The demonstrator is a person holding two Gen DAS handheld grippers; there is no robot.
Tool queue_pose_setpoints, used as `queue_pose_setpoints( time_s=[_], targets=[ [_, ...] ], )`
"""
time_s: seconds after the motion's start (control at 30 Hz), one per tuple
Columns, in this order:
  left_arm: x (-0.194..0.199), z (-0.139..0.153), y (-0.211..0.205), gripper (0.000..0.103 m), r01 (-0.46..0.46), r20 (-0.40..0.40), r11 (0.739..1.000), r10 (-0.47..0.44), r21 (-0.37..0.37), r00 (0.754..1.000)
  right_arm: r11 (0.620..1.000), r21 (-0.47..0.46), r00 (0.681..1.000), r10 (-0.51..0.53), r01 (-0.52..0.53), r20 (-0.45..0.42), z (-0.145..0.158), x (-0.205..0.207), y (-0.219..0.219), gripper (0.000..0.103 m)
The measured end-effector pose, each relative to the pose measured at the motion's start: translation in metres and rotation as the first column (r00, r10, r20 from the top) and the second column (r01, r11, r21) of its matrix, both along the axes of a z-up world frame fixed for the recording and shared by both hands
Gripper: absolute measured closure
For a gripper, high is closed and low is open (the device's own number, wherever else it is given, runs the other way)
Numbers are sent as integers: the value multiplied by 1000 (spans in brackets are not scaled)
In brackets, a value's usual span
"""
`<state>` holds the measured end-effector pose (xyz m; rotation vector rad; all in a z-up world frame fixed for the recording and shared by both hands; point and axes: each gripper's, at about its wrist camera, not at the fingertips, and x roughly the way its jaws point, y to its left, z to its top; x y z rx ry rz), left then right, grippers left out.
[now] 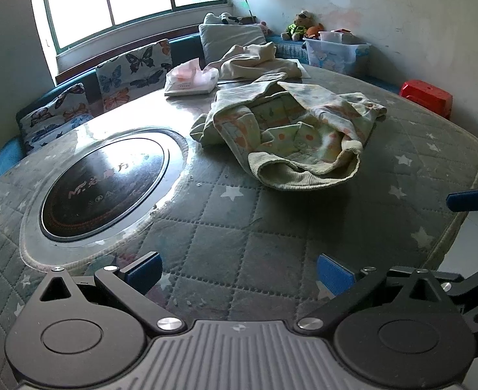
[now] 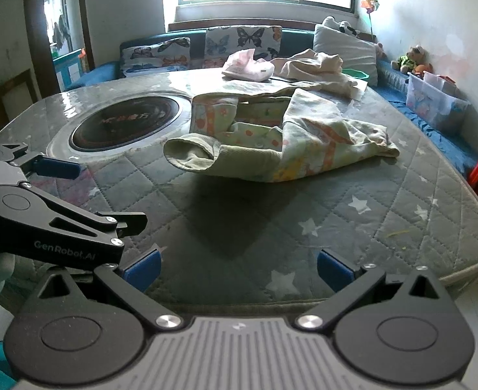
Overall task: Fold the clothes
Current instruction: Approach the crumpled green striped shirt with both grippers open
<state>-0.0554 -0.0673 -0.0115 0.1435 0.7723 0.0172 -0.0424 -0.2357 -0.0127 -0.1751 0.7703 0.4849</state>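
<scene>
Hovering apart over the quilted table (image 2: 401,195), both tongs, left (image 1: 239,274) and right (image 2: 237,268), spread wide, short of the crumpled garment (image 2: 281,136).

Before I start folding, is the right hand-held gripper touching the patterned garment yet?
Apart. The right wrist view shows the open right hand-held gripper near the table edge, with bare quilted cover between it and the patterned garment.

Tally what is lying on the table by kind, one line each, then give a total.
Patterned garment: 1
Cream garment: 1
Pink tissue pack: 1
Total: 3
Neither the left gripper nor the right gripper holds any of them; both have their fingers spread.
</scene>
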Motion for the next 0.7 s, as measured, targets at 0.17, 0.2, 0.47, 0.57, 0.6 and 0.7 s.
queue_pose_setpoints(
  time_s=[0.17,0.2,0.47,0.57,0.6,0.7],
  targets=[
    [3,-1,0,0,-9,-10,1000,9,-2,1000,1000,-3,1000,4,-4,-6,-1,2,0,0],
    [4,-2,0,0,-10,-11,1000,10,-2,1000,1000,-3,1000,4,-4,-9,-1,3,0,0],
    [12,-4,3,0,-23,-30,1000,23,-14,999,1000,-12,1000,8,-8,-30,-6,10,4,0],
    [16,-4,4,0,-21,-34,1000,21,-19,999,1000,-15,999,11,-12,-37,-7,13,6,0],
    [17,-4,4,0,-22,-36,1000,22,-20,999,1000,-17,999,12,-12,-38,-7,14,7,0],
    [20,-3,6,0,-22,-40,999,21,-24,999,1000,-20,999,17,-18,-38,-6,17,9,0]
  ],
)
